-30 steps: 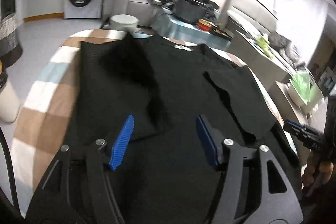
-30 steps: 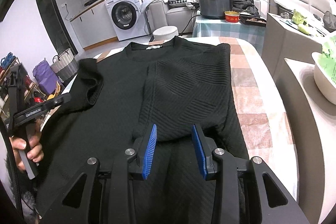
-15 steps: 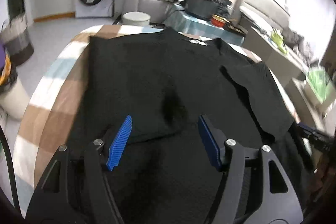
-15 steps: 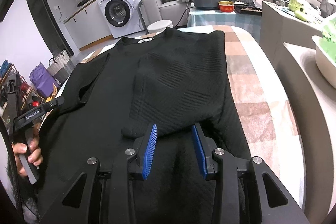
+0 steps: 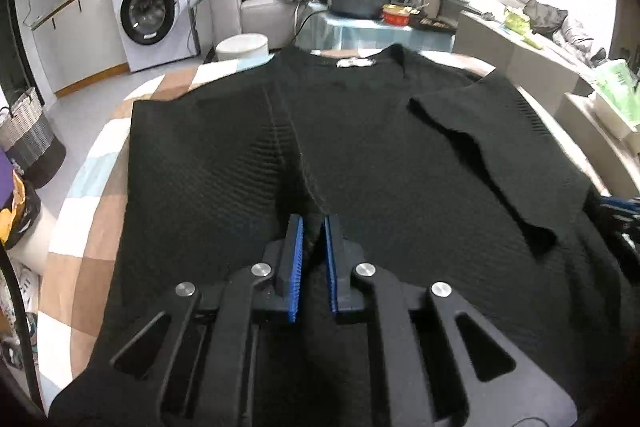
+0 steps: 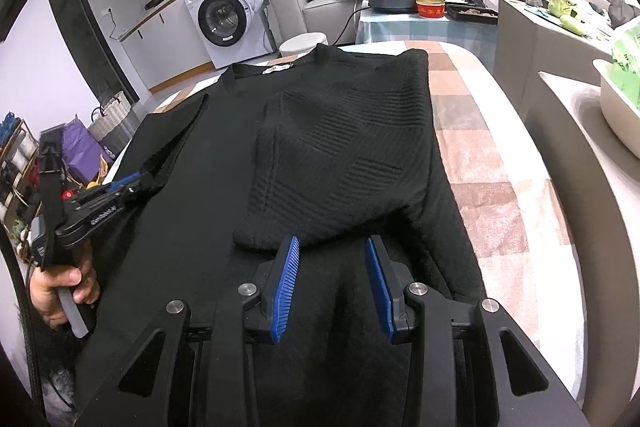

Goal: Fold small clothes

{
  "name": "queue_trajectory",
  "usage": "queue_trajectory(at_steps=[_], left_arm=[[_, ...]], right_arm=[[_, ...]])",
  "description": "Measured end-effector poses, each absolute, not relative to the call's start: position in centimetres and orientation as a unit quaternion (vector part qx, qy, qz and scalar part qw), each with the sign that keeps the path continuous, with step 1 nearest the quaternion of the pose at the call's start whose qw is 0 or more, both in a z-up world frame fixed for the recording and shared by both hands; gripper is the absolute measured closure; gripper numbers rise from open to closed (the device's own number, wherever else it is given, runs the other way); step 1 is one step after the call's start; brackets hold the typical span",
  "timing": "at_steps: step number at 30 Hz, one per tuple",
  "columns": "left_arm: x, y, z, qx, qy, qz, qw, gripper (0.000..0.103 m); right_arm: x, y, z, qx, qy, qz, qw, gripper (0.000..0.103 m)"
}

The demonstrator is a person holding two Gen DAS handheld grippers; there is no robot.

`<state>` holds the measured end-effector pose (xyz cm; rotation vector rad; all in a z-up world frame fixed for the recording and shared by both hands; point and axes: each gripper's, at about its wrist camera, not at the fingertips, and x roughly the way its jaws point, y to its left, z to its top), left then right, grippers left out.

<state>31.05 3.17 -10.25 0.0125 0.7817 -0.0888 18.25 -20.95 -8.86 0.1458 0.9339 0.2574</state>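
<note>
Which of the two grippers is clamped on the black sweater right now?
The left gripper: its blue fingers are pinched on a ridge of the black knit sweater. The right gripper is open, gripping nothing.

Bright daylight is flooding in from two o'clock, blowing out the upper walls. Fisheye bending is curving everything toward black corners. The black sweater point(image 5: 360, 155) is swallowing detail, and slight blur is softening the left view.

Ahead of me a white front-loading washing machine point(image 5: 154, 13) stands under a pale counter with a sink tap. Beside it sits a grey sofa point(image 5: 256, 7) heaped with laundry. A woven grey basket point(image 6: 114, 119) rests on the pale floor. White walls, bright even light.
</note>
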Motion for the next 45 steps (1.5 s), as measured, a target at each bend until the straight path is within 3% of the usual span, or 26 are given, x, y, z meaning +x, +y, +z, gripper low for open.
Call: queue_trajectory(at_steps=[5, 11, 14, 19, 24, 26, 29, 36, 45], left_arm=[[28.6, 4.1, -8.4, -0.005, 0.372, -0.066, 0.926, 0.095], [28.6, 4.4, -10.0, -0.006, 0.421, -0.065, 0.905, 0.090], [27.5, 4.9, -9.8, -0.024, 0.415, -0.076, 0.906, 0.076], [24.9, 6.3, -8.6, -0.055, 0.395, -0.063, 0.915, 0.041], [21.0, 8.7, -7.4, -0.092, 0.381, -0.040, 0.919, 0.020], [19.1, 9.5, -7.0, -0.100, 0.375, -0.026, 0.921, 0.016], [16.0, 10.3, -6.2, -0.103, 0.366, -0.012, 0.925, 0.002], [6.7, 11.2, -4.5, -0.083, 0.335, 0.010, 0.938, 0.001], [-2.0, 12.3, -3.8, -0.061, 0.326, 0.029, 0.943, 0.001]], right_arm=[[18.6, -20.1, -9.2, 0.062, 0.455, 0.133, 0.878, 0.067], [19.0, -19.9, -9.7, 0.059, 0.462, 0.128, 0.876, 0.067], [18.9, -20.1, -9.6, 0.061, 0.457, 0.128, 0.878, 0.067], [19.4, -19.5, -10.4, 0.052, 0.474, 0.130, 0.869, 0.067], [18.0, -19.8, -9.5, 0.046, 0.469, 0.136, 0.871, 0.067], [17.0, -20.2, -8.9, 0.043, 0.465, 0.138, 0.873, 0.058], [14.9, -20.9, -7.8, 0.031, 0.452, 0.137, 0.881, 0.046], [7.3, -23.4, -5.6, 0.019, 0.414, 0.148, 0.898, 0.013], [-0.8, -29.5, -5.4, 0.034, 0.447, 0.167, 0.878, 0.012]])
